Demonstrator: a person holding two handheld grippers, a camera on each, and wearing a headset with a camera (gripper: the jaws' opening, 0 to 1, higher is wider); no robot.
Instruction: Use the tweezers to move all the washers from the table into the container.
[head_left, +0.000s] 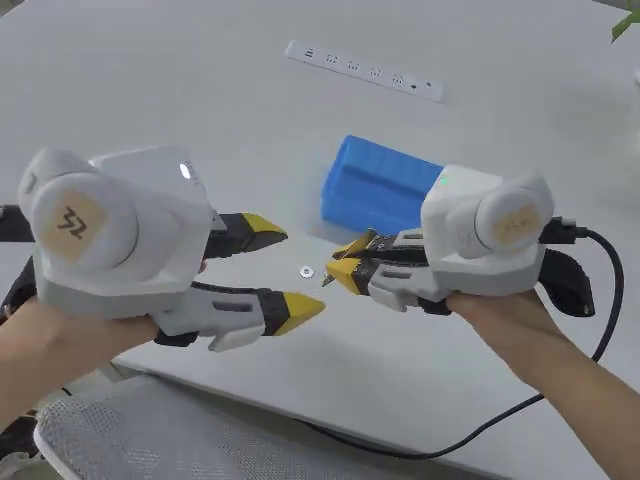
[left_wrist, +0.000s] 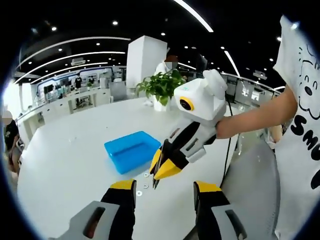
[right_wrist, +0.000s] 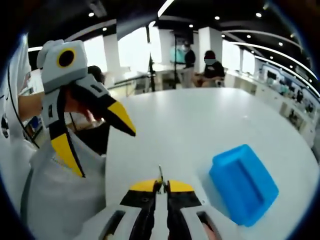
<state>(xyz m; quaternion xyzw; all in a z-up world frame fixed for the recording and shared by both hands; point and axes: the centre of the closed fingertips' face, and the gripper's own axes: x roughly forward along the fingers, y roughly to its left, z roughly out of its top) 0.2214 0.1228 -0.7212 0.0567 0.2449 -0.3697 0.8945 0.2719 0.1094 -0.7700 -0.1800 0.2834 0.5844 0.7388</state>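
Observation:
A small silver washer (head_left: 306, 271) lies on the white table (head_left: 200, 110), in front of the blue container (head_left: 380, 190). My right gripper (head_left: 345, 266) is shut on thin metal tweezers (head_left: 327, 280), whose tip hovers just right of that washer. My left gripper (head_left: 285, 270) is open, its yellow-tipped jaws spread to either side of the washer. In the left gripper view three washers (left_wrist: 145, 185) lie before the blue container (left_wrist: 132, 150), with the tweezers (left_wrist: 155, 184) close above them. The right gripper view has the tweezers (right_wrist: 160, 174) sticking out of my shut right gripper (right_wrist: 162, 186), with the container (right_wrist: 243, 182) to the right.
A white power strip (head_left: 362, 70) lies at the far side of the table. A black cable (head_left: 560, 380) trails from the right gripper over the near table edge. A mesh chair (head_left: 110, 440) stands below the edge. A potted plant (left_wrist: 161, 86) sits further off.

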